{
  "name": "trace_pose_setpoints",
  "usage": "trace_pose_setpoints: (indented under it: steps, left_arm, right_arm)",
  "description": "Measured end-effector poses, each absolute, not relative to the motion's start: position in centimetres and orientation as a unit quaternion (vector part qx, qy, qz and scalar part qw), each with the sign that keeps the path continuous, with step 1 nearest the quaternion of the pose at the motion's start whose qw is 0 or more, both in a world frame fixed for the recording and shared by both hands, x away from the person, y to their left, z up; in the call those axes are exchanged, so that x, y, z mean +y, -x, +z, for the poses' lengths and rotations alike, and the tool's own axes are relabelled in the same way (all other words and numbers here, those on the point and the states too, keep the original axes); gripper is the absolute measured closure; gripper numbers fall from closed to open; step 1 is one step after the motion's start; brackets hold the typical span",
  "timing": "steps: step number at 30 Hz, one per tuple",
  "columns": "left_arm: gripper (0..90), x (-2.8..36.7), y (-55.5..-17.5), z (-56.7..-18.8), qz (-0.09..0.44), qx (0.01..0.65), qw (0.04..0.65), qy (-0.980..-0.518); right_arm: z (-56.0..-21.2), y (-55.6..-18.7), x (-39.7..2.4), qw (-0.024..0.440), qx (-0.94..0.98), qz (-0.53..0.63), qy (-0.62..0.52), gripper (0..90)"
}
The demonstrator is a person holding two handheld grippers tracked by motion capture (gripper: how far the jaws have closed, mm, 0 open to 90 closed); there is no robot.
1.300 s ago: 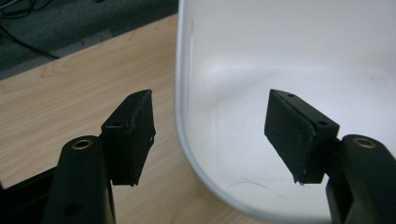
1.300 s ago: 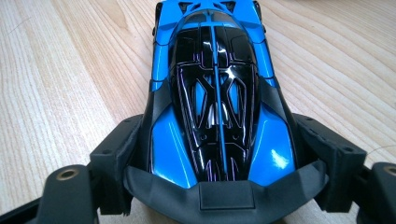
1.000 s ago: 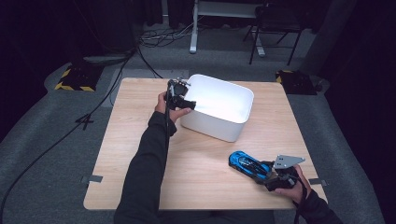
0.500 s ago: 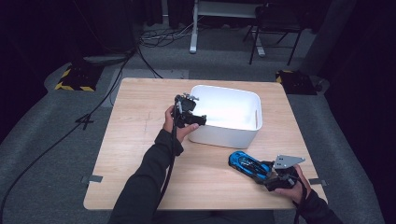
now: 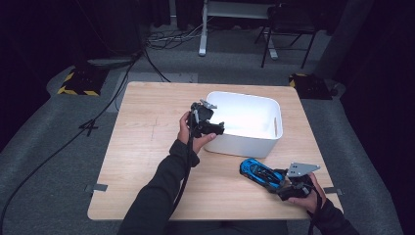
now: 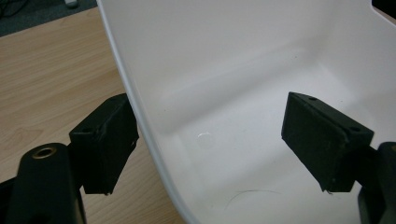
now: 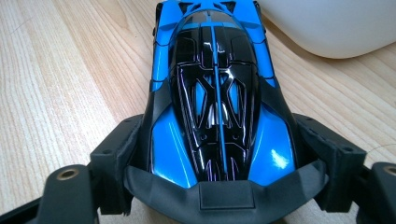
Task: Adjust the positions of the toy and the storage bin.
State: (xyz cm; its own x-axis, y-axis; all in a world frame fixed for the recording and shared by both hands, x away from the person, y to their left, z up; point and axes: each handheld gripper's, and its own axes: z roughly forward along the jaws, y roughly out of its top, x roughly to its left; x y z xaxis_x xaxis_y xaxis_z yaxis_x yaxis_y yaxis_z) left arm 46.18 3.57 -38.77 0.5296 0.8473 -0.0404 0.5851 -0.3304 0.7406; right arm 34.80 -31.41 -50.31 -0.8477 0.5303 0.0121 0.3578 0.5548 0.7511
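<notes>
Right tool (image 5: 283, 183) around blue car (image 5: 259, 172)

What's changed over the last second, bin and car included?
The left gripper has dragged the white bin across the table toward the right; its jaws have just been opening and now straddle the bin's wall without pressing it. The right gripper stays clamped on the blue toy car, unmoved.
</notes>
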Motion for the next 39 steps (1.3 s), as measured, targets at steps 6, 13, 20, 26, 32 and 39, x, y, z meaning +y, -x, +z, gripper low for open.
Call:
trace_pose_setpoints:
  steps: [6, 13, 20, 26, 32, 39]
  left_arm:
    - [17.5, 4.0, -45.8, -38.6, 0.18, 0.436, 0.383, -0.794]
    - [16.6, 5.2, -45.0, -38.0, 0.191, 0.42, 0.423, -0.78]
    - [16.6, 7.0, -44.1, -37.2, 0.201, 0.394, 0.433, -0.785]
    - [16.3, 8.7, -42.8, -36.9, 0.208, 0.37, 0.447, -0.788]
    - [16.1, 10.3, -40.9, -37.3, 0.224, 0.355, 0.448, -0.79]
    - [16.2, 11.3, -38.5, -40.0, 0.225, 0.322, 0.415, -0.821]
  right_arm:
    - [-50.3, -34.8, -31.4, 0.11, 0.874, 0.398, -0.255, 24.0]
    - [-50.3, -34.8, -31.3, 0.11, 0.874, 0.398, -0.255, 23.9]
    - [-50.3, -34.8, -31.3, 0.11, 0.874, 0.398, -0.256, 23.9]
    - [-50.3, -34.8, -31.4, 0.11, 0.874, 0.398, -0.256, 23.9]
    - [-50.3, -34.8, -31.4, 0.11, 0.874, 0.398, -0.256, 23.9]
    - [-50.3, -34.8, -31.3, 0.111, 0.874, 0.397, -0.256, 23.8]
